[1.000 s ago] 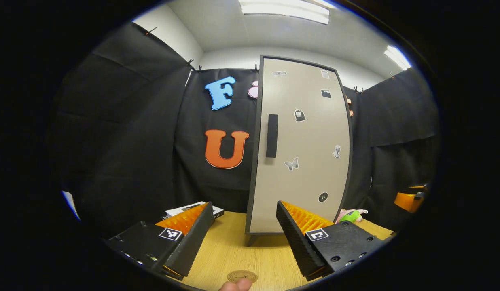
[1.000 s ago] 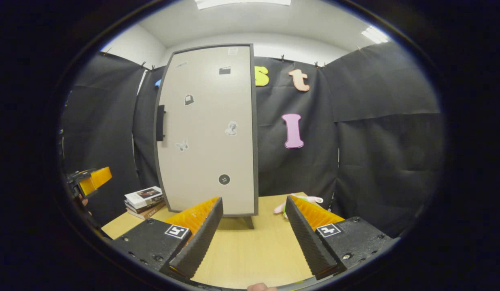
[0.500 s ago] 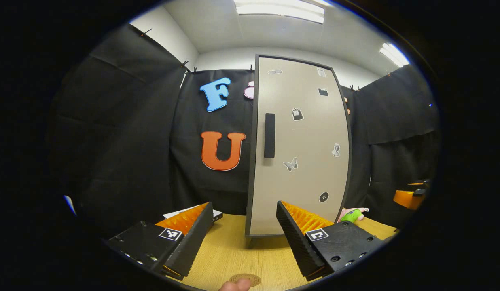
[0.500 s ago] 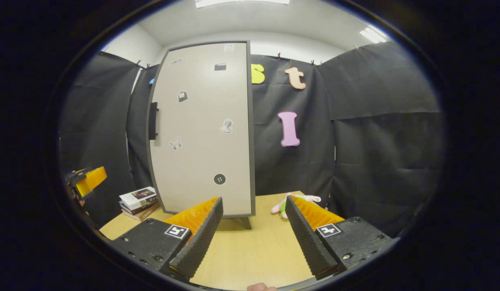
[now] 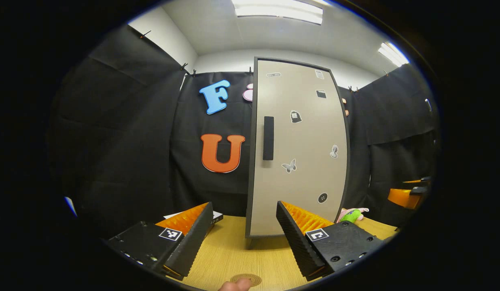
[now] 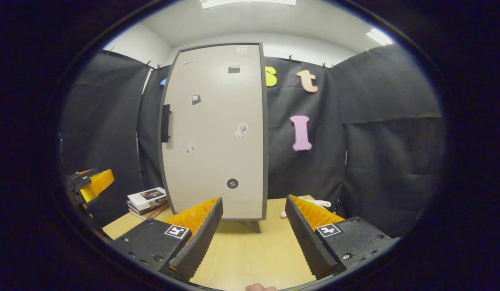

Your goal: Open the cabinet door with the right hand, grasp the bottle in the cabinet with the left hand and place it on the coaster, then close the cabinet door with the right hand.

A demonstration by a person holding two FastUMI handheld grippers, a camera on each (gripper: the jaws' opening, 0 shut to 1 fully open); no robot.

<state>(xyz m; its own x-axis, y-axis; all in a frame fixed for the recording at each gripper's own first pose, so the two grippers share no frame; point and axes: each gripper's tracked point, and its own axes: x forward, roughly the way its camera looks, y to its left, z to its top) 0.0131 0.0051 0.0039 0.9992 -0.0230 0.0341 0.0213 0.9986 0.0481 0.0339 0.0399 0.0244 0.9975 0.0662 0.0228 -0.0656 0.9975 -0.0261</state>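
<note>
A tall beige cabinet [image 5: 302, 161] with a dark frame stands on the wooden table [image 5: 234, 250], its door closed and dotted with small stickers. A black vertical handle [image 5: 268, 138] sits near the door's left edge; the right gripper view has the same cabinet [image 6: 217, 133] and handle [image 6: 166, 123]. The bottle is hidden behind the door. A round brown coaster [image 5: 245, 279] lies on the table just below my left gripper [image 5: 244, 218], which is open and empty. My right gripper [image 6: 254, 212] is open too, a short way in front of the cabinet's base.
A stack of books [image 6: 147, 199] lies left of the cabinet, and a pink and green plush toy [image 5: 351, 214] lies right of it. The other gripper [image 6: 90, 184] shows at the left edge of the right gripper view. A fingertip [image 5: 234, 285] pokes in at the bottom.
Both views have drifted slightly; in the right gripper view the cabinet has shifted a little to the right. Both grippers stay open and empty.
</note>
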